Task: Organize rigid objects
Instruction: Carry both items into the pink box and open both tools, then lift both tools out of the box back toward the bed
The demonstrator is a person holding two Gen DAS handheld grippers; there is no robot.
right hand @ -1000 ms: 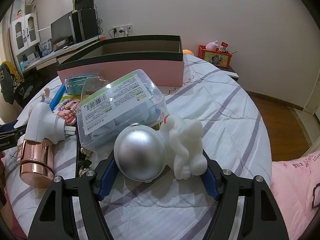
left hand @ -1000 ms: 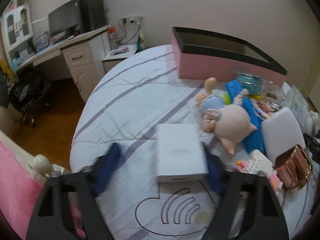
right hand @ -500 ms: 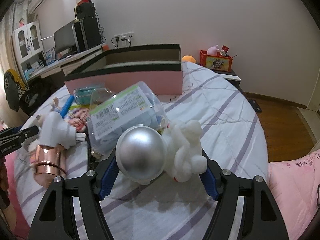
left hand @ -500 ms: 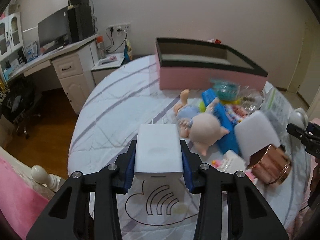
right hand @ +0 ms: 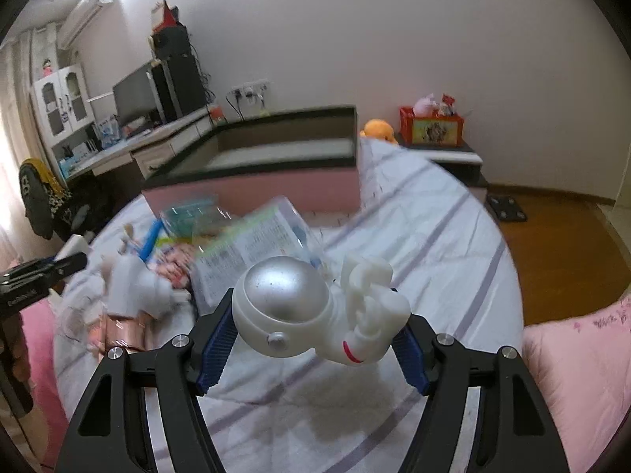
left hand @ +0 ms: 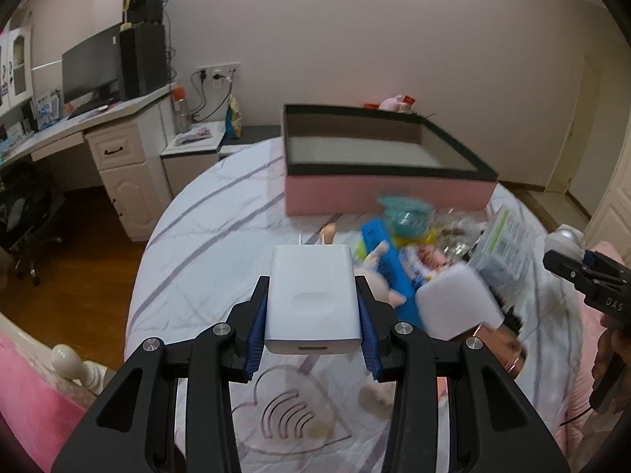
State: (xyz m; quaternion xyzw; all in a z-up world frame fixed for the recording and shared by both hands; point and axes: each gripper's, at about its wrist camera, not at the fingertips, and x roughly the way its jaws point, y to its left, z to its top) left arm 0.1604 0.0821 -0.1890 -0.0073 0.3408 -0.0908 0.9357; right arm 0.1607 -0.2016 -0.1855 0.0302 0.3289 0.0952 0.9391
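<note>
The left gripper (left hand: pixel 311 311) is closed on a white charger (left hand: pixel 312 299) and holds it in the air above the bed (left hand: pixel 205 244), over the near edge where a heart drawing is on the cover. Its blue pads (left hand: pixel 255 327) press the two long sides. The long axis of the charger goes away from the camera, and its two metal pins point to the pink box (left hand: pixel 378 193) at the far edge. The left part of the bed is bare cover. The right gripper (right hand: pixel 315 339) grips a white astronaut figure (right hand: pixel 315 311), also lifted; the silver helmet is at the left pad, the body at the right. The right side of the bed in this view is free up to its round edge.
</note>
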